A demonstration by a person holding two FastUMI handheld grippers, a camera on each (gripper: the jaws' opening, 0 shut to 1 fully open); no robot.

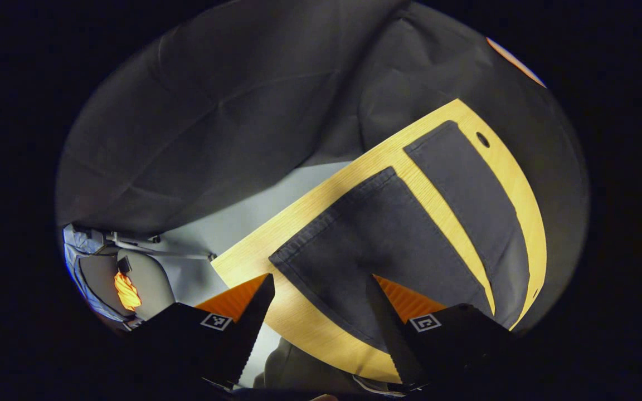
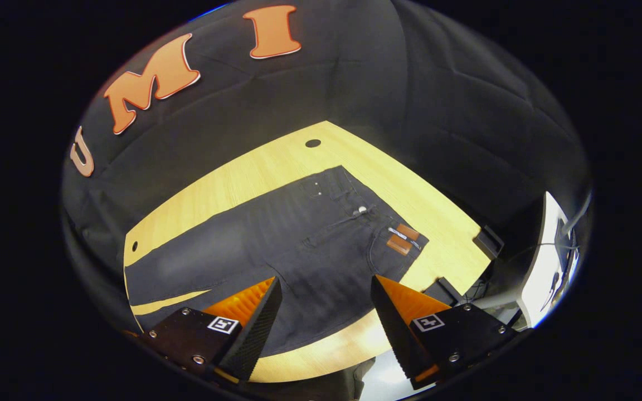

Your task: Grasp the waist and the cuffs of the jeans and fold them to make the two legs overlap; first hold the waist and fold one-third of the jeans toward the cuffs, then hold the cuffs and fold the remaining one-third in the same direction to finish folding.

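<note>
Fingers of the left gripper point(image 1: 321, 312) stand wide apart at the bottom of the left gripper view, holding nothing, poised above the near edge of the wooden table point(image 1: 310, 328). Just beyond them lie the jeans point(image 1: 377, 245), spread flat on the tabletop with the two legs parted; the nearer cuff point(image 1: 329, 220) ends in a stitched hem, and a strip of bare wood shows between it and the farther leg point(image 1: 466, 184). The lower part of the nearer leg is covered by one of the fingers. A small round hole point(image 1: 482, 139) sits in the table past the far cuff. Off to the left, below the table, some gear is too blurred to identify.

In the right gripper view, the right gripper point(image 2: 326, 312) is likewise spread open and empty, hovering over the near side of the jeans point(image 2: 276, 245) close to the waist point(image 2: 377, 223). A leather patch point(image 2: 403, 238) and a button mark that end. The legs run off leftward, cut off at the table's edge point(image 2: 131, 273). A pale object at far right is hard to make out.
</note>
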